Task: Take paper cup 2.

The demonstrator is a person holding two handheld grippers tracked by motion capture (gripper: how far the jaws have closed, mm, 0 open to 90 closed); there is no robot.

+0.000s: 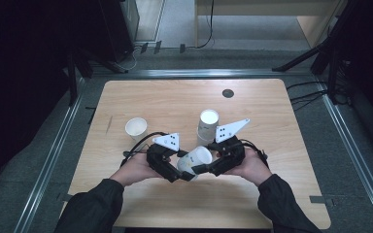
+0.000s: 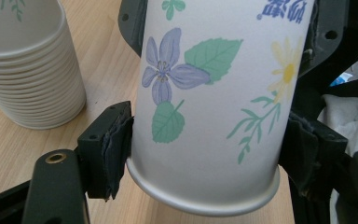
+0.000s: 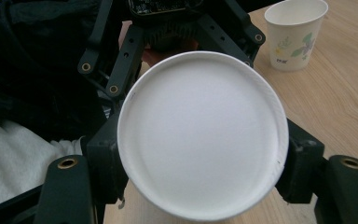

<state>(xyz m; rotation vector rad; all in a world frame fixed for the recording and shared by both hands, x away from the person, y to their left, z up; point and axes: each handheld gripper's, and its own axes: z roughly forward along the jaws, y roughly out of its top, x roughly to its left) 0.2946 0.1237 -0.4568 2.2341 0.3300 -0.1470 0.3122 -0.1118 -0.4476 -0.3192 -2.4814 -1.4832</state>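
A white paper cup [image 1: 196, 159] printed with flowers and leaves hangs tilted above the wooden table [image 1: 272, 194], just in front of the person, with both grippers on it. My left gripper [image 1: 183, 174] is shut on the cup [image 2: 205, 93] near its rolled rim, one pad [image 2: 116, 149] pressed to each side. My right gripper [image 1: 203, 168] comes in from the other side. Its jaws clamp the cup [image 3: 203, 135] at both sides, and a flat round white end faces its camera. The left gripper's linkage shows just beyond the cup in the right gripper view.
A stack of paper cups [image 1: 208, 125] stands mouth-down just behind the grippers, at upper left in the left gripper view [image 2: 28, 70]. A single upright cup [image 1: 136, 128] sits to the left [image 3: 296, 35]. A small dark disc [image 1: 228, 93] lies near the table's far edge.
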